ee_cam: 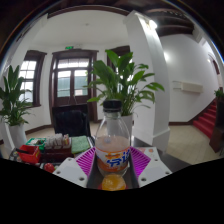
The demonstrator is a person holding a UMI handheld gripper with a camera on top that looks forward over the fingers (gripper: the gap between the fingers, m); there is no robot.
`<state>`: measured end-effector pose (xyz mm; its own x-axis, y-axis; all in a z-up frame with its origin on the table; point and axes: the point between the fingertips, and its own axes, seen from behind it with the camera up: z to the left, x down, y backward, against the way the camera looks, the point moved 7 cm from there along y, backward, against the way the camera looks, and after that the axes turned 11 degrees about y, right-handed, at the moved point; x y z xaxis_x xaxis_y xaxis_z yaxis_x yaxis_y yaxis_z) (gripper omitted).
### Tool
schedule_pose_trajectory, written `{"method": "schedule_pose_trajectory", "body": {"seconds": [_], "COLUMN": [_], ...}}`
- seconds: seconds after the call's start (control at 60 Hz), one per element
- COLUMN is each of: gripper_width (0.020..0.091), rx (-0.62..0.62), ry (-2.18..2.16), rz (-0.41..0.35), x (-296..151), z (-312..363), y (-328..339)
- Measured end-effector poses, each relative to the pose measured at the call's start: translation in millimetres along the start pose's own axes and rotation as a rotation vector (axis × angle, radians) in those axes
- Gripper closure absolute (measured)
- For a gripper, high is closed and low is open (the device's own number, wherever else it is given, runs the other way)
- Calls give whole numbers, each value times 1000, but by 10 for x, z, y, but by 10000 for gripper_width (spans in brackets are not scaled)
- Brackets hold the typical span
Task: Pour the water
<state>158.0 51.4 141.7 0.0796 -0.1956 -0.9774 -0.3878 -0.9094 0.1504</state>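
A clear plastic bottle (112, 130) with a black cap and a white label with blue and orange print stands upright between my fingers. My gripper (113, 162) is shut on it, and the purple pads (87, 160) press its two sides at label height. The bottle looks partly filled with clear liquid. Low between the fingers shows a round orange patch (113, 183), apparently the bottle's lower end. No cup or other vessel shows in the view.
A tall leafy plant (122, 80) rises right behind the bottle. A table (45, 150) with red and green items lies left of the fingers. Beyond are a double door (72, 80), a white pillar (148, 70), another plant (12, 100) and red stairs (207, 118).
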Motion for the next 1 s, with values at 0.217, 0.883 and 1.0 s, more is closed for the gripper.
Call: {"method": "schedule_pose_trajectory", "body": {"seconds": [0.217,0.883,1.0], "gripper_width": [318,316,314], "rx": [-138,-236,-246], "ry": [-12,70,94], "rz": [52,64,64], "x": [137,-132,-188], "z": [175,54,58], "y": [302,2637,2793]}}
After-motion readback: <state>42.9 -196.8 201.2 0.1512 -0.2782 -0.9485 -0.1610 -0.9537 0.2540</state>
